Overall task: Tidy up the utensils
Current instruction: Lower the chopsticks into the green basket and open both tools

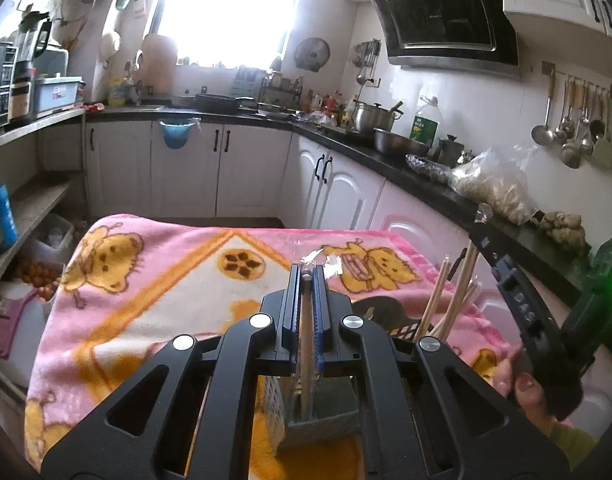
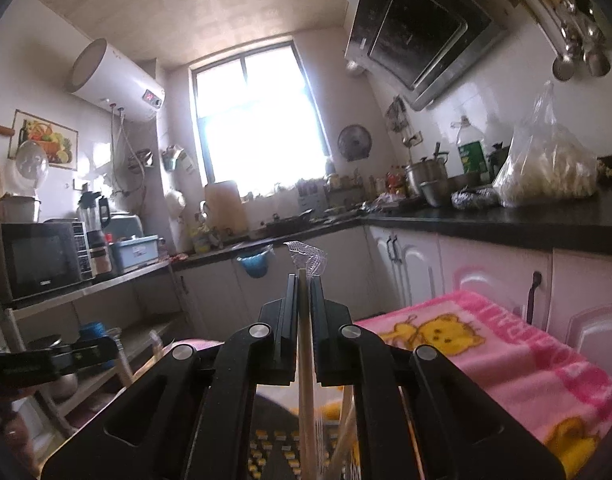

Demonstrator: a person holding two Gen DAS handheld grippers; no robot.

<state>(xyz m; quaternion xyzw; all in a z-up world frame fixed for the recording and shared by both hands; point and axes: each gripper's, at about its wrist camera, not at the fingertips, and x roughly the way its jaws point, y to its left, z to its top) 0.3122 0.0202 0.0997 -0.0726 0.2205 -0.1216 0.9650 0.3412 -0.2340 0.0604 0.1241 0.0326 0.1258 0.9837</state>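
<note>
In the left wrist view my left gripper (image 1: 306,277) is shut on a wooden chopstick (image 1: 306,332) that has a clear wrapper at its tip. The stick runs down into a silver perforated holder (image 1: 321,412) right below the fingers. Several chopsticks (image 1: 451,300) stand in a dark holder (image 1: 405,330) to the right, where the right gripper's body (image 1: 517,300) and a hand (image 1: 525,394) show. In the right wrist view my right gripper (image 2: 304,280) is shut on another wrapped chopstick (image 2: 304,344) above a black perforated holder (image 2: 274,448).
A pink cartoon blanket (image 1: 166,280) covers the table. The black counter (image 1: 445,184) at the right carries a plastic bag (image 1: 493,184), pots and an oil bottle (image 1: 425,120). Ladles (image 1: 569,128) hang on the wall. Shelves with a microwave (image 2: 42,260) stand on the left.
</note>
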